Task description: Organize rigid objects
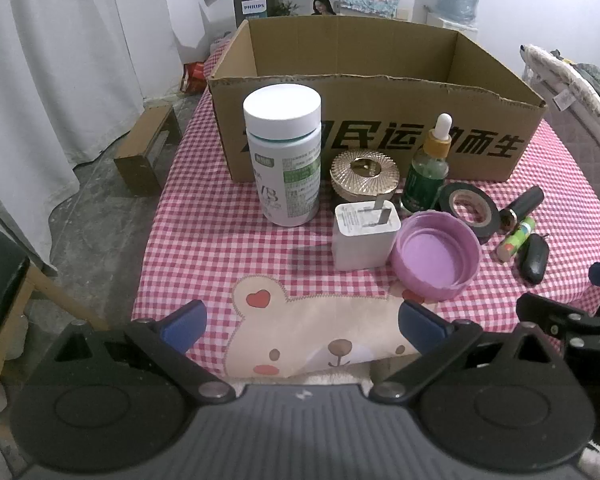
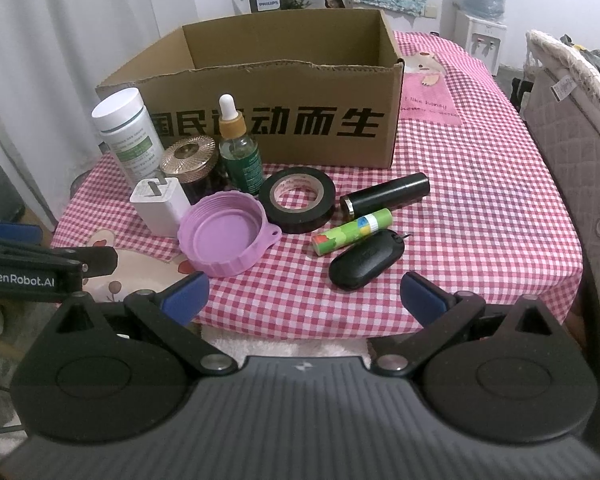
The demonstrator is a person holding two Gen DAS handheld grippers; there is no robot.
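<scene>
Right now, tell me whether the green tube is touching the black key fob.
Touching. The right wrist view shows the green tube lying against the upper edge of the black key fob, with no tablecloth visible between them where they meet.

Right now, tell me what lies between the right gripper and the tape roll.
In the right wrist view, the black key fob and green tube lie between the open right gripper and the tape roll.

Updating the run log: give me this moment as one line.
left gripper: open, empty | right gripper: open, empty | cardboard box: no items visible inside | nine items on checked tablecloth, none grasped
</scene>
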